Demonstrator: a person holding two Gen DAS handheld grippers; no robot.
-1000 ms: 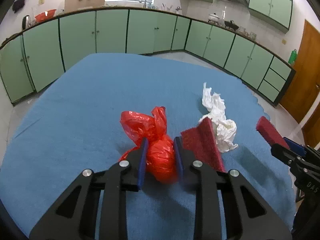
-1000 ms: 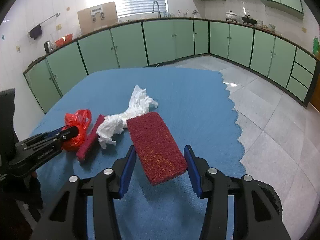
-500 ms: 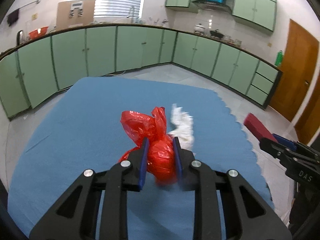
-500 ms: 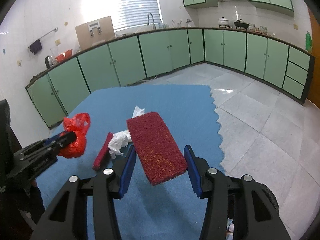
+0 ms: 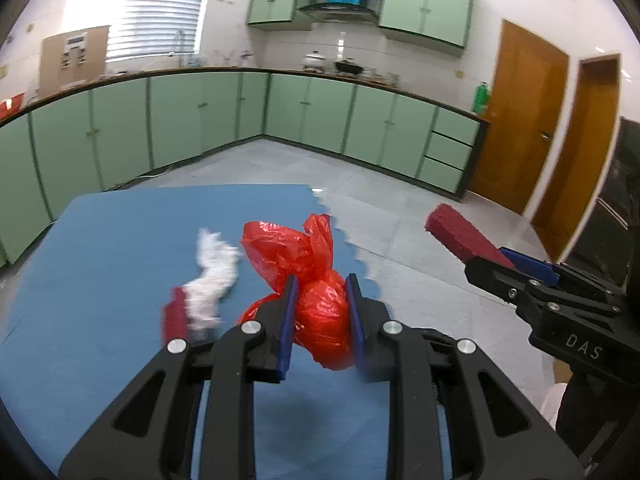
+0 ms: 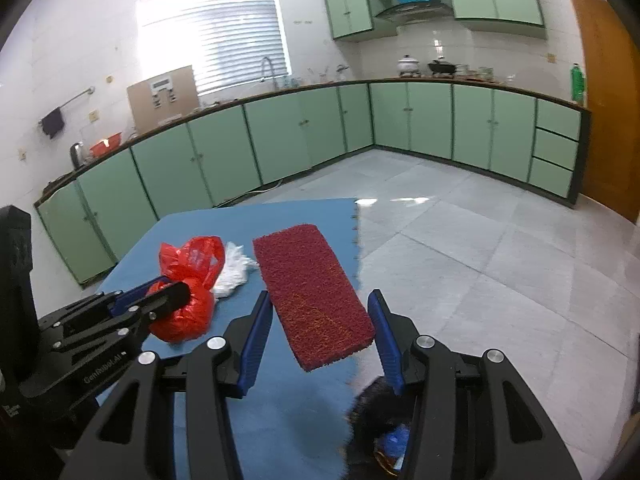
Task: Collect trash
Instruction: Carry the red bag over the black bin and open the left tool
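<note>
Both hands have just lifted their loads off the blue mat [image 5: 120,248] and swung them toward its scalloped edge and the tiled floor beyond. The left gripper [image 5: 320,308] is clamped on a knotted red plastic bag [image 5: 316,292], which a second ago rested on the mat and now hangs clear above it. The right gripper [image 6: 320,332] holds a dark red scouring pad [image 6: 312,292] by its edges, raised and carried the same way. Left behind on the mat are a crumpled white tissue [image 5: 212,276] and a second red pad [image 5: 174,316] touching it, blurred in the left wrist view. A dark bin-like shape [image 6: 380,412] shows below the right gripper, so this looks like the carry to the drop-off; two pieces remain to collect
</note>
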